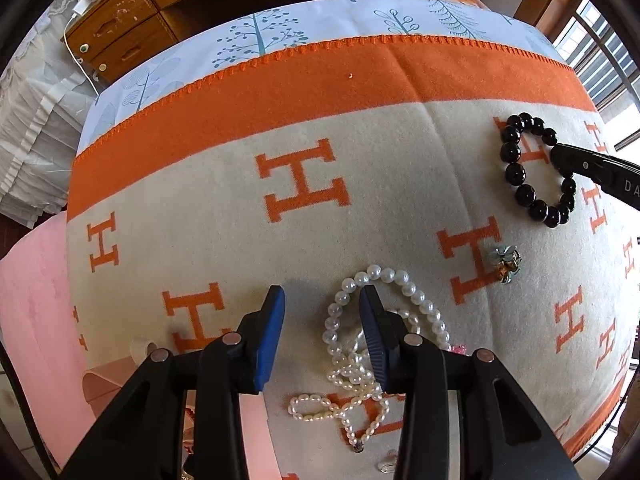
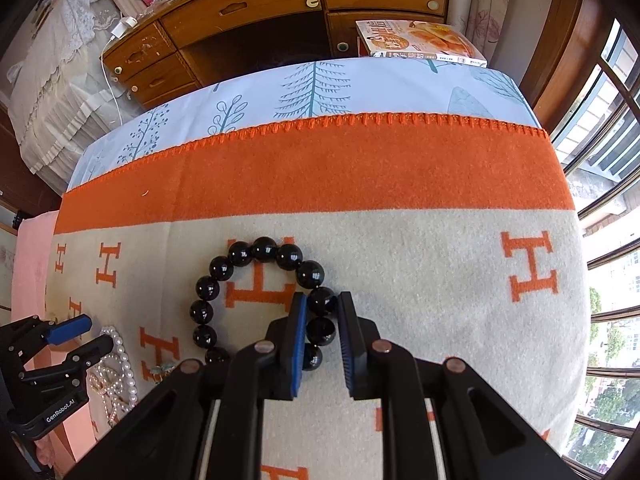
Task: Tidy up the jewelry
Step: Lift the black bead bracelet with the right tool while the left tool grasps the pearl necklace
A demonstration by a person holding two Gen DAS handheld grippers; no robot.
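The blanket [image 2: 400, 280] is cream with orange H letters and an orange band. On it lie glossy black beads [image 2: 256, 256] and white pearls [image 1: 384, 276].

A wooden desk with drawers [image 2: 248, 12] stood at 12 o'clock behind the bed's tree-print sheet [image 2: 304, 88]. Daylight came through barred windows [image 2: 604, 240] at 3 o'clock. Pleated white fabric [image 2: 52, 92] lay at 10 o'clock, a printed box [image 2: 420, 42] at 1 o'clock.

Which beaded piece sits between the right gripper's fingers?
The black bead bracelet: large dark glossy beads, the right gripper closed around its near side. The white pearl strands lie by the left gripper.
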